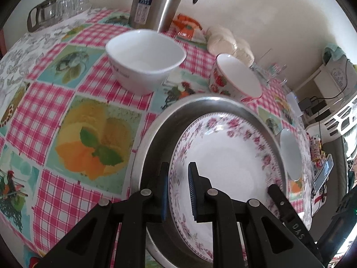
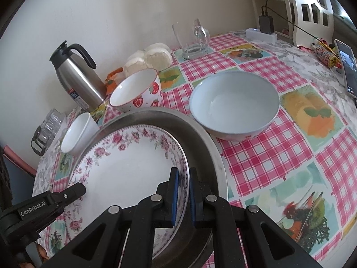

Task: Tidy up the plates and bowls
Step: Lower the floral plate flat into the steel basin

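A white plate with a pink flower border (image 1: 227, 160) (image 2: 129, 165) sits inside the rim of a round steel tray (image 1: 156, 134) (image 2: 198, 138); I cannot tell if it touches the tray. My left gripper (image 1: 178, 172) is shut on the plate's left rim. My right gripper (image 2: 184, 174) is shut on the opposite rim. Behind the tray stand a plain white bowl (image 1: 145, 60) (image 2: 78, 134) and a strawberry-patterned bowl (image 1: 236, 78) (image 2: 136, 91). A large pale blue bowl (image 2: 234, 102) (image 1: 290, 154) stands to the tray's right.
On the checked tablecloth (image 1: 55, 116) by the wall stand a steel thermos (image 1: 156, 2) (image 2: 75, 78), a glass jug with glasses (image 1: 58, 6), a bag of buns (image 2: 151, 58) and a clear glass (image 2: 191, 38). A phone (image 2: 347, 67) leans at the far right edge.
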The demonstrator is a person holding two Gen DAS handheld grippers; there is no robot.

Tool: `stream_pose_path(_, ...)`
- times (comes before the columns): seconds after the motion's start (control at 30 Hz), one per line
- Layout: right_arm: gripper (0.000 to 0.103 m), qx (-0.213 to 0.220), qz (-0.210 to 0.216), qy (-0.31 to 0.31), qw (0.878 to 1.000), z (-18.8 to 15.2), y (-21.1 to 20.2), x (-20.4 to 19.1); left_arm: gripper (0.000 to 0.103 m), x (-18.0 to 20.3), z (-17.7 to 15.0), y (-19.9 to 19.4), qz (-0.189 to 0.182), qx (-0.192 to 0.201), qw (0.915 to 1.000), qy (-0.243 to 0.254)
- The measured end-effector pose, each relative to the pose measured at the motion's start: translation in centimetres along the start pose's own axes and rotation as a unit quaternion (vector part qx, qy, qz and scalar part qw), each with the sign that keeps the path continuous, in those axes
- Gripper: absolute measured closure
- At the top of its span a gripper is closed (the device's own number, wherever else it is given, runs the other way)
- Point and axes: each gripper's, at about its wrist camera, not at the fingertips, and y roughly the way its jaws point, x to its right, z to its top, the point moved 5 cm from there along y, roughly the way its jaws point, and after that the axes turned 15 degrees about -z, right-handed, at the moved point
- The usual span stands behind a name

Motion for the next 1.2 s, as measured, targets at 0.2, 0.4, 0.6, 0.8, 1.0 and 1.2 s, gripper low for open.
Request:
stream_pose_path(0.2, 0.091, 0.001, -0.008, -0.013, 1.0, -0.1, 0.0, 0.0, 0.088, 0.3, -0.2, 0.1, 0.009, -0.004, 0.9999, 0.009)
stream_pose_path(0.4, 0.09, 0.003, -0.014, -0.019, 1.0, -0.1, -0.1, 0.2, 0.088, 0.6, -0.5, 0.4, 0.014, -0.012, 0.9997, 0.013)
stream_pose_path(0.6, 0.091, 0.005, -0.015, -0.022, 1.0, -0.1, -0.1, 0.3, 0.088, 0.5, -0.5, 0.4, 0.012, -0.011, 0.9998, 0.007)
stream_pose_path(0.8, 0.091, 0.003, -0.015, -0.021, 1.0, -0.1, -0.1, 0.2, 0.085, 0.6, -0.6, 0.4, 0.017, -0.013, 0.9998, 0.004)
stream_pose_path(1.0, 0.083, 0.004, -0.013, -0.031, 0.999, -0.3, -0.3, -0.1, 0.077, 0.9, -0.5, -0.1, 0.017, -0.003, 0.9998, 0.007)
stream_pose_path(1.2, 0.075, 0.036, -0.017, -0.031, 0.999, 0.1, -1.7, 0.1, 0.07, 1.6, -0.2, -1.2, 0.023, 0.015, 0.9993, 0.025)
